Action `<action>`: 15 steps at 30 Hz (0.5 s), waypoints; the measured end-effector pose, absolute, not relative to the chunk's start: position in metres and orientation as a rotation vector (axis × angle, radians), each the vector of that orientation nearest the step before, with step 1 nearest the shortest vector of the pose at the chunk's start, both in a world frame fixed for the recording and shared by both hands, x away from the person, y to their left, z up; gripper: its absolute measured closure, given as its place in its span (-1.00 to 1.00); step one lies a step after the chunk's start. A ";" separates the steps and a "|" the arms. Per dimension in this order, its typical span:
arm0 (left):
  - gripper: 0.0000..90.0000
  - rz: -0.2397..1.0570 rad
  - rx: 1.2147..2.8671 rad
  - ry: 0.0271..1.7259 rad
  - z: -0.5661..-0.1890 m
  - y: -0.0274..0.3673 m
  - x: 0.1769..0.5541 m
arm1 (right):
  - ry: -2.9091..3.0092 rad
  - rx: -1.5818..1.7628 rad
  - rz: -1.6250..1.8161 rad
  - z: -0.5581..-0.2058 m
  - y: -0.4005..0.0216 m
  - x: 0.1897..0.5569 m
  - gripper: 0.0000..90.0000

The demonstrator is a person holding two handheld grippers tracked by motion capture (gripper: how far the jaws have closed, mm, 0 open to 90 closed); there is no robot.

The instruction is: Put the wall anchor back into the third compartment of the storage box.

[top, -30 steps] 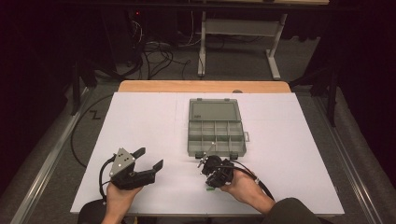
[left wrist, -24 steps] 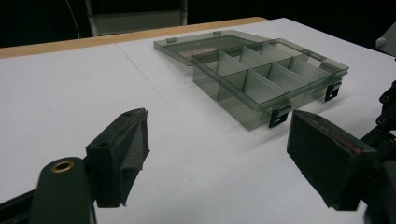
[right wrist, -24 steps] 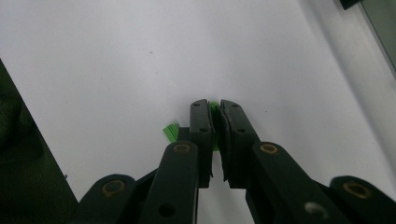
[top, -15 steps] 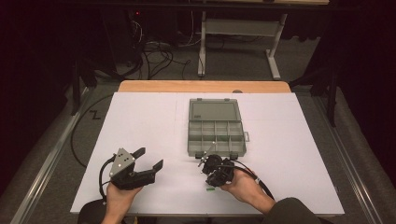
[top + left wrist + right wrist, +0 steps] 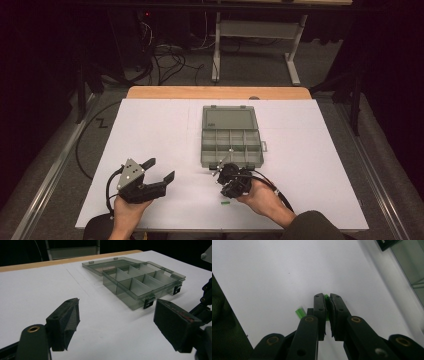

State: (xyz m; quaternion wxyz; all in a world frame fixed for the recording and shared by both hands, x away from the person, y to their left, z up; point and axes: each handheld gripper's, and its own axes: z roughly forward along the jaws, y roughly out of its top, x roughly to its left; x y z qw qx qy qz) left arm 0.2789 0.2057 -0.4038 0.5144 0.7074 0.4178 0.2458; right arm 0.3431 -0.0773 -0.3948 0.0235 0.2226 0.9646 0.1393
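Firmly, the right gripper (image 5: 327, 298) pinches a green piece (image 5: 326, 298) just above the white table (image 5: 150, 130); another green piece (image 5: 300, 313) lies beside it. Farther off, the left gripper (image 5: 160, 169) rests wide open; the open box (image 5: 231, 145) sits ahead.

This looks like a lab or research workroom set up for recording, not a home. In the middle of the frame stands a wooden-edged table (image 5: 215, 92) covered with a plain white sheet (image 5: 150, 135), brightly lit while everything around it stays dark. At the upper left a tangle of black cables (image 5: 165, 57) lies on grey carpet (image 5: 250, 70) under dark equipment with a small red indicator light (image 5: 146, 14). At the upper centre stands the white metal frame of another workbench (image 5: 260, 30). A metal rail (image 5: 50, 175) runs down the lower left
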 end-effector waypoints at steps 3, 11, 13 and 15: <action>-0.53 0.591 1.705 1.002 -0.404 0.206 0.279 | 2.980 0.696 0.442 -0.392 -0.078 0.344 0.92; -0.53 0.590 1.707 1.003 -0.404 0.205 0.279 | 2.967 0.718 0.469 -0.385 -0.083 0.348 0.92; -0.53 0.589 1.708 1.003 -0.404 0.205 0.279 | 2.964 0.728 0.483 -0.384 -0.085 0.349 0.92; -0.53 0.591 1.704 1.002 -0.404 0.205 0.279 | 2.958 0.740 0.490 -0.382 -0.087 0.351 0.92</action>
